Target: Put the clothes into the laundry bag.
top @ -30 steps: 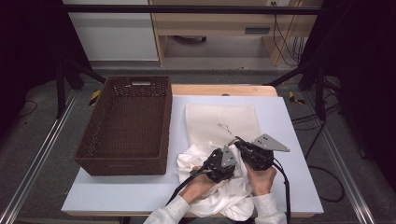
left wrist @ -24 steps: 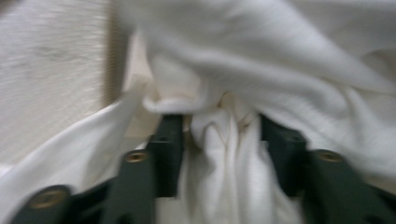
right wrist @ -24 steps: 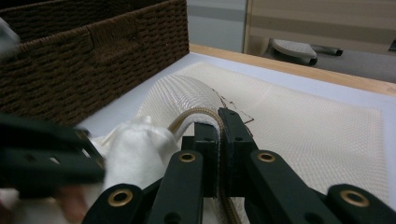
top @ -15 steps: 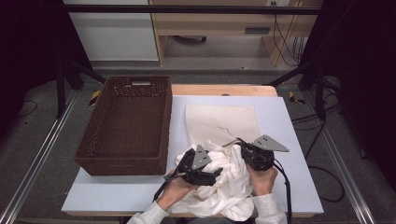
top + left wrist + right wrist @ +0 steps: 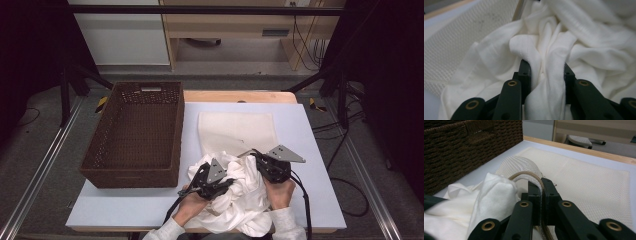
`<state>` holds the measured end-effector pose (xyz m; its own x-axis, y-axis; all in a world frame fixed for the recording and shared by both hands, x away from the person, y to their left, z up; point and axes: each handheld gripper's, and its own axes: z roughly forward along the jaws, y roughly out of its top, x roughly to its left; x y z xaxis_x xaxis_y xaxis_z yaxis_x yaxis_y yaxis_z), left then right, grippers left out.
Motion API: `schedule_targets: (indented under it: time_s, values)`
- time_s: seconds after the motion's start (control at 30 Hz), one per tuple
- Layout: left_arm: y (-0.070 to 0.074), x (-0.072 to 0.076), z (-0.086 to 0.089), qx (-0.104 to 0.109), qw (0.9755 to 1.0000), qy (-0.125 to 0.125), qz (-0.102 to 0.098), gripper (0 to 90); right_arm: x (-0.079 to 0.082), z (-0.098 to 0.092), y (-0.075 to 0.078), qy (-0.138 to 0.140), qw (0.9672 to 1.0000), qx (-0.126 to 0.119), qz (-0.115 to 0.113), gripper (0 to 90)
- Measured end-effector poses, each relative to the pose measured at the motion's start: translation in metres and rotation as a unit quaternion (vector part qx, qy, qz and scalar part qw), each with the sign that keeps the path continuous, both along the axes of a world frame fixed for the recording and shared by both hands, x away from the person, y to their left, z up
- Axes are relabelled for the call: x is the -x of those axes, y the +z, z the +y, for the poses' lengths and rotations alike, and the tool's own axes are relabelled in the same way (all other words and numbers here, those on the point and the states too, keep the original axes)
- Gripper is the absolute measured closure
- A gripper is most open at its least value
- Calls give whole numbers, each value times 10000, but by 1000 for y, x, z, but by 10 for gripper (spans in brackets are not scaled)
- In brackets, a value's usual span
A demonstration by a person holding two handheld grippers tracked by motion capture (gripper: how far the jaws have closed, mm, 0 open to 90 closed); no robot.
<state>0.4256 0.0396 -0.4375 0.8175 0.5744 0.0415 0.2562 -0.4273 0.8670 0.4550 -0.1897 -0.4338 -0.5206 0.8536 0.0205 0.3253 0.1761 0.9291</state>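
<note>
A crumpled white garment (image 5: 245,195) lies at the table's front edge, partly over a flat cream mesh bag (image 5: 237,130). My left gripper (image 5: 202,172) sits on the garment's left side. Its jaws have just been closing, and in the left gripper view (image 5: 545,68) they press a bunched fold of the white garment (image 5: 586,50) between them. My right gripper (image 5: 252,155) is at the garment's right. In the right gripper view (image 5: 541,186) it is shut on the mesh bag's (image 5: 579,170) raised, tan-trimmed edge, with the garment (image 5: 496,192) beside it.
A dark brown wicker basket (image 5: 130,177) stands on the table's left half, close to the garment; its wall (image 5: 461,145) rises at the left of the right gripper view. Bare white tabletop (image 5: 310,130) lies to the right of the bag. A wooden strip runs along the far edge.
My left gripper has moved left, away from the right gripper, and now grips a fold on the garment's left side. The right gripper has stayed in place on the bag's edge.
</note>
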Motion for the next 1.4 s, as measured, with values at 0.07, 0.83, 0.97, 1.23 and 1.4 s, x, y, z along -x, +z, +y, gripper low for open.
schedule_targets:
  time_s: [0.07, 0.83, 0.97, 1.23, 1.4]
  values:
    - [14, 7, -1, 279, 9994, -118, -171, 705, 0, 0, 0, 13, 10000, -30, 9, 868]
    - [-4, -22, -45, -433, 9990, -76, -92, 330, 4, -9, 5, 59, 9996, -232, -115, 868]
    - [3, -12, -11, -429, 9991, -11, -69, 247, 5, -8, 5, 35, 9998, -175, -117, 868]
    - [-26, -15, 12, -88, 9972, -157, 722, 403, 3, -3, 0, 43, 10000, -38, -49, 868]
    - [-14, -4, 10, -89, 9996, -7, 284, 750, 2, -2, -1, 43, 10000, -33, -18, 869]
